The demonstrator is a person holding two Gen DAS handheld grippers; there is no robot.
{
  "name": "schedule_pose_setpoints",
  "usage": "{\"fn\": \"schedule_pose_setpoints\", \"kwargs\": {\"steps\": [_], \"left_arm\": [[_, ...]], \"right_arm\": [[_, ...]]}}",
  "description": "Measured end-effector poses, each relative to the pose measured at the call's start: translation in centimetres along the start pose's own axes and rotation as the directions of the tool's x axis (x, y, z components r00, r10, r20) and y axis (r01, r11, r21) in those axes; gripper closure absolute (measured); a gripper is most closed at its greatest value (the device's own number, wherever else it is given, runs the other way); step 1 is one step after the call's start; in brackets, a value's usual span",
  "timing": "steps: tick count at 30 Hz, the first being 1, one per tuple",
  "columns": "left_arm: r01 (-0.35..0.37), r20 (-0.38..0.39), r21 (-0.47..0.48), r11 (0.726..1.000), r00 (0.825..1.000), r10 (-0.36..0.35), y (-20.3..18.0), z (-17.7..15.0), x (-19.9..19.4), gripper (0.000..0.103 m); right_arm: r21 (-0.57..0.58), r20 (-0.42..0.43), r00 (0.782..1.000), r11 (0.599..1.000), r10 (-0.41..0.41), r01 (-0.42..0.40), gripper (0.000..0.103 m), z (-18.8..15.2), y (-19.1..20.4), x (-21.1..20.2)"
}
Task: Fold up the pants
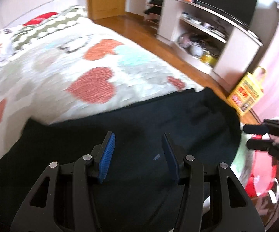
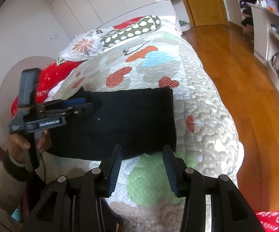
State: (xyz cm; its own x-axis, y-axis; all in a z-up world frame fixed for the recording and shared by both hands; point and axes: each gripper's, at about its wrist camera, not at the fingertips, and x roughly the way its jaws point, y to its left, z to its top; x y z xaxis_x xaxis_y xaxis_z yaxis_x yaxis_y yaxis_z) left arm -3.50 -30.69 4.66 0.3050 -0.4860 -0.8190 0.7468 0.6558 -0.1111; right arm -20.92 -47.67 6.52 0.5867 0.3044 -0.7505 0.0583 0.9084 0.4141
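Note:
Black pants (image 2: 131,119) lie folded into a flat rectangle on the heart-patterned quilt (image 2: 158,69) near the bed's foot; they also fill the lower part of the left wrist view (image 1: 139,127). My left gripper (image 1: 138,137) is open and empty, just above the pants' left end; it also shows in the right wrist view (image 2: 85,104). My right gripper (image 2: 142,150) is open and empty, hovering at the pants' near edge. Its fingers (image 1: 255,135) show at the right edge of the left wrist view, beside the pants' end.
Pillows (image 2: 108,38) and a red blanket (image 2: 48,81) lie at the bed's head. A wooden floor (image 2: 236,73) runs along the bed, with white shelves (image 2: 274,38), a door (image 2: 203,2) and a yellow bag (image 1: 245,92) beyond.

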Motion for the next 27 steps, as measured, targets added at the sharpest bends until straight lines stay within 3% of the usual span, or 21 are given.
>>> {"fn": "schedule_pose_setpoints", "kwargs": {"steps": [6, 12, 13, 15, 20, 22, 23, 24, 26, 27], "left_arm": [[0.066, -0.052, 0.056, 0.996, 0.997, -0.063, -2.0, 3.1, 3.4, 0.052], [0.101, -0.078, 0.149, 0.984, 0.993, -0.091, -3.5, 5.5, 6.3, 0.051], [0.113, -0.081, 0.151, 0.982, 0.992, -0.102, -3.5, 5.8, 6.6, 0.047], [0.161, -0.094, 0.152, 0.975, 0.984, -0.148, -3.6, 6.7, 7.6, 0.024], [0.186, -0.093, 0.192, 0.964, 0.981, -0.170, -4.0, 7.4, 9.5, 0.024], [0.211, -0.094, 0.166, 0.963, 0.976, -0.197, -3.7, 7.5, 9.7, 0.029], [0.220, -0.091, 0.166, 0.961, 0.974, -0.207, -3.7, 7.5, 9.7, 0.041], [0.237, -0.087, 0.171, 0.956, 0.971, -0.225, -3.7, 7.4, 9.5, 0.062], [0.266, -0.094, 0.155, 0.951, 0.963, -0.254, -3.7, 7.4, 9.4, 0.079], [0.277, -0.095, 0.145, 0.950, 0.959, -0.266, -3.7, 7.4, 9.4, 0.083]], "right_arm": [[0.070, -0.012, 1.000, 0.997, 0.011, -0.010, 0.058, -0.7, -1.5, 1.3], [0.188, 0.086, 0.988, 0.971, 0.131, -0.145, 0.048, -1.0, -3.6, 1.5], [0.188, 0.086, 0.988, 0.971, 0.131, -0.145, 0.046, -1.0, -3.6, 1.5], [0.223, 0.122, 0.978, 0.956, 0.167, -0.191, 0.043, -0.9, -4.3, 2.0], [0.231, 0.176, 0.970, 0.950, 0.169, -0.208, 0.041, -0.8, -4.4, 2.9], [0.216, 0.205, 0.966, 0.956, 0.156, -0.200, 0.041, -0.8, -4.3, 3.4], [0.212, 0.215, 0.966, 0.958, 0.147, -0.193, 0.041, -0.8, -4.1, 3.4], [0.182, 0.217, 0.968, 0.969, 0.128, -0.169, 0.042, -0.7, -3.5, 3.7], [0.134, 0.200, 0.972, 0.979, 0.123, -0.152, 0.053, -0.4, -2.6, 3.8], [0.136, 0.197, 0.970, 0.976, 0.143, -0.171, 0.068, -0.3, -2.5, 3.9]]}}
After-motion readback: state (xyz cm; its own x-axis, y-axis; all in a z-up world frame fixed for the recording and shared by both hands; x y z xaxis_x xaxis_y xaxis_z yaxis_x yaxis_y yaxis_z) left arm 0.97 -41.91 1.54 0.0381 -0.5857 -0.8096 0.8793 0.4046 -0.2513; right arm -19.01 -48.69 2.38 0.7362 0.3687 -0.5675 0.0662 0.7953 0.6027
